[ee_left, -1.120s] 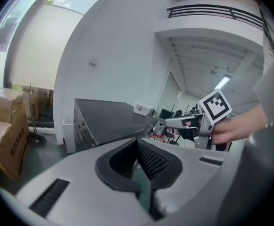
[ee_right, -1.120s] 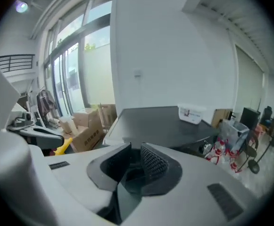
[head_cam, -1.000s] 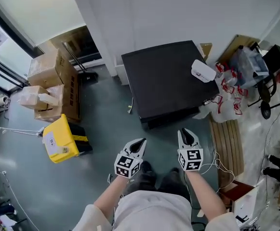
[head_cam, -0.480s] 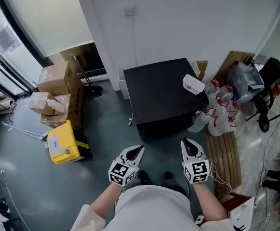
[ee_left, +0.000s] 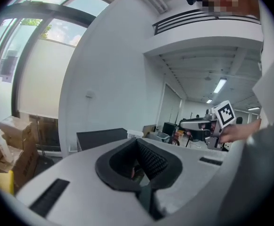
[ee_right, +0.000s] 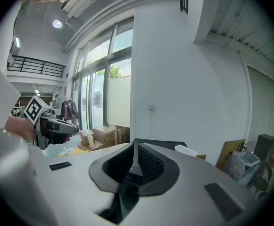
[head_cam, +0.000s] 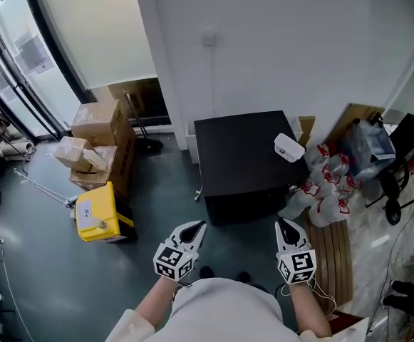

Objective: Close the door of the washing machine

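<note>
The washing machine [head_cam: 246, 152] is a black box against the white wall, with a small white object [head_cam: 290, 148] on its top; its door does not show from above. My left gripper [head_cam: 198, 224] and right gripper [head_cam: 283, 223] hang side by side close to my body, well short of the machine's front [head_cam: 246, 209]. In the left gripper view the left gripper [ee_left: 137, 142] has its tips together with nothing between them, and the machine [ee_left: 101, 136] lies beyond. In the right gripper view the right gripper [ee_right: 136, 145] is likewise shut and empty.
A yellow box [head_cam: 98, 212] and stacked cardboard boxes [head_cam: 96, 137] stand on the floor at the left by tall windows. Red and white bags [head_cam: 321, 184] and a slatted wooden board [head_cam: 331, 255] crowd the machine's right side. Grey floor lies between me and the machine.
The view has lifted: the machine now looks smaller and lower in the picture, with more wall above it. Both grippers have risen with it and drawn a little apart, still empty.
</note>
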`<state>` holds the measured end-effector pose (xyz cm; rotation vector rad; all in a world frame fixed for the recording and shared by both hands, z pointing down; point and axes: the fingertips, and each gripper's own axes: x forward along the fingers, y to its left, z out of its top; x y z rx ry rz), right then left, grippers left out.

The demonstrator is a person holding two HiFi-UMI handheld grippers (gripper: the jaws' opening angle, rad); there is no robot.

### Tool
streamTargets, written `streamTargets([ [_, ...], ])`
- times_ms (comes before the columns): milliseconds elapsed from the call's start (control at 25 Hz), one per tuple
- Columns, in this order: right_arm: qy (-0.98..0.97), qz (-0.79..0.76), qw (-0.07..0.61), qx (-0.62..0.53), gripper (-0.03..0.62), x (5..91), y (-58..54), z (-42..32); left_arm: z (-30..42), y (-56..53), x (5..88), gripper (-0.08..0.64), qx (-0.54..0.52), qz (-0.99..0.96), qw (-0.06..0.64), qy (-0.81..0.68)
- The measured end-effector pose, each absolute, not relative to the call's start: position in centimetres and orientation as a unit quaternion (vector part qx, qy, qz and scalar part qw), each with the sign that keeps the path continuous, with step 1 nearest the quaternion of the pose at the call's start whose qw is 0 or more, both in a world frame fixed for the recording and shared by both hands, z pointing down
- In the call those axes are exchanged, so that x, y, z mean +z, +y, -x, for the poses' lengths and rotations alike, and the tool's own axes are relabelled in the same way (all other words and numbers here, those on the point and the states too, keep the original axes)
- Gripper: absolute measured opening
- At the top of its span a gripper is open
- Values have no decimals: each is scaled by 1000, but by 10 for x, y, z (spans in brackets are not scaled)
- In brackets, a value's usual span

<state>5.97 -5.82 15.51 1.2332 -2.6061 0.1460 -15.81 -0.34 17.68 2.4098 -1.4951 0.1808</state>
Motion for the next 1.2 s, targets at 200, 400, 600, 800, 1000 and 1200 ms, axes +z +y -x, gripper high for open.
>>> streamTargets([
  [200,-895,-427,116,52,47,150,-63,-67,160,-8,166,6,55,-837,137,-526],
  [400,-900,-417,120,50,43,152,-64,-70,151,-12,165,6,56,-838,133,-526],
  [600,-901,-415,118,50,43,152,-67,-70,148,-15,167,6,56,-838,133,-526],
  [800,-903,-409,118,49,43,150,-66,-68,144,-14,168,6,57,-836,135,-528],
  [1000,-905,-405,121,50,43,152,-62,-66,142,-12,169,6,55,-836,136,-529],
  [1200,-905,-404,122,51,43,151,-63,-63,143,-13,167,6,54,-837,136,-527],
])
